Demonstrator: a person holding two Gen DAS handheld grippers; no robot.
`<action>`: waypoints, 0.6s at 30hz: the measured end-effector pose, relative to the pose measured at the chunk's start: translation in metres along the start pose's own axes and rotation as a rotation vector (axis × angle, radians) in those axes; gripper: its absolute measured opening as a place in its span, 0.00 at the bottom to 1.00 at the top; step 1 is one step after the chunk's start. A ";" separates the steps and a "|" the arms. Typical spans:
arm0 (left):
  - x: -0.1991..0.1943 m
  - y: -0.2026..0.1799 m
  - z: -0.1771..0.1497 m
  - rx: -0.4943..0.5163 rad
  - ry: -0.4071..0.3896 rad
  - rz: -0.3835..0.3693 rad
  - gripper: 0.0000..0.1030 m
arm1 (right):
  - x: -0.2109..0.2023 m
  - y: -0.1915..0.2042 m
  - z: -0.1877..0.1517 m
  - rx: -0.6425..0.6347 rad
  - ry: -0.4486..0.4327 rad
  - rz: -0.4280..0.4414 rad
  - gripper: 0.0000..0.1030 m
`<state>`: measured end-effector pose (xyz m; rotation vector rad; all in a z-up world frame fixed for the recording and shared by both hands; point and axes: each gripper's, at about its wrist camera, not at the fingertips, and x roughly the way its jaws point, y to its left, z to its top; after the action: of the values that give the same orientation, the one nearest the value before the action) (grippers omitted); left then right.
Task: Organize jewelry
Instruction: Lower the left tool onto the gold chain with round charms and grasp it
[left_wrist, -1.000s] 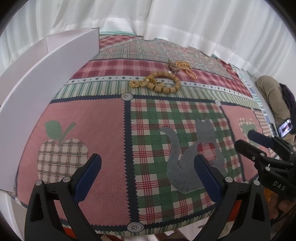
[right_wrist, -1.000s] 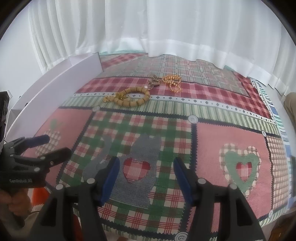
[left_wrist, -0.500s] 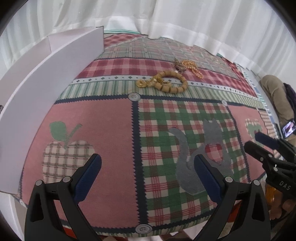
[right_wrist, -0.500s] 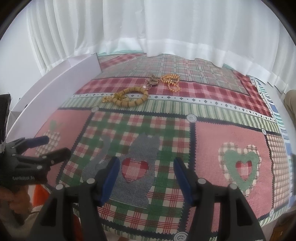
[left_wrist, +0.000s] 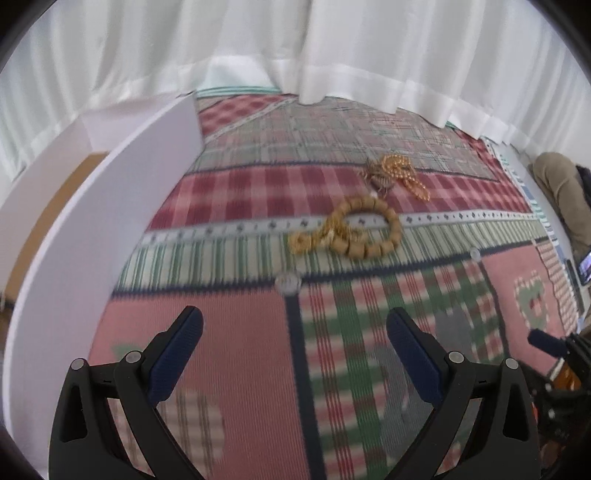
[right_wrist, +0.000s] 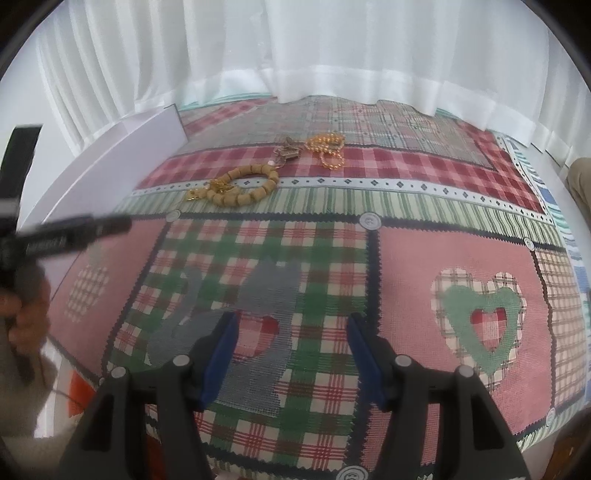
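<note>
At far left stands the white box (left_wrist: 110, 206). Our left gripper (left_wrist: 291, 332) and right gripper (right_wrist: 291, 339) hover with jaws spread, empty. The wooden bead bracelet (left_wrist: 369, 232) touches a gold chain (left_wrist: 317, 236); a gold bead necklace (right_wrist: 327, 147) lies farther right. Risk: pinching tangled pieces together drags neighbours along.

The left wrist view is motion-blurred, so the small bronze-coloured charm (left_wrist: 380, 181) far ahead of the left tongs, between the wooden bead bracelet (left_wrist: 373, 230) and the gold ball-chain necklace (left_wrist: 404, 175), cannot be made out. In the right wrist view the left gripper (right_wrist: 74, 230) is smeared, its jaws unreadable. The white open cardboard box (left_wrist: 96, 236) runs off the left edge.
</note>
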<state>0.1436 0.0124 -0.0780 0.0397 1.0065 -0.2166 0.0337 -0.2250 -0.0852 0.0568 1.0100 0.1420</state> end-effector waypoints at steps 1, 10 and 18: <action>0.007 -0.004 0.007 0.033 -0.005 -0.004 0.96 | 0.001 -0.003 0.000 0.007 0.004 -0.001 0.60; 0.078 -0.020 0.036 0.286 0.076 -0.069 0.79 | 0.007 -0.018 -0.003 0.051 0.016 -0.003 0.60; 0.106 -0.014 0.044 0.368 0.110 -0.183 0.79 | 0.015 -0.032 -0.004 0.103 0.037 -0.011 0.60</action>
<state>0.2318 -0.0241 -0.1426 0.2974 1.0692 -0.5701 0.0410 -0.2549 -0.1033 0.1435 1.0544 0.0813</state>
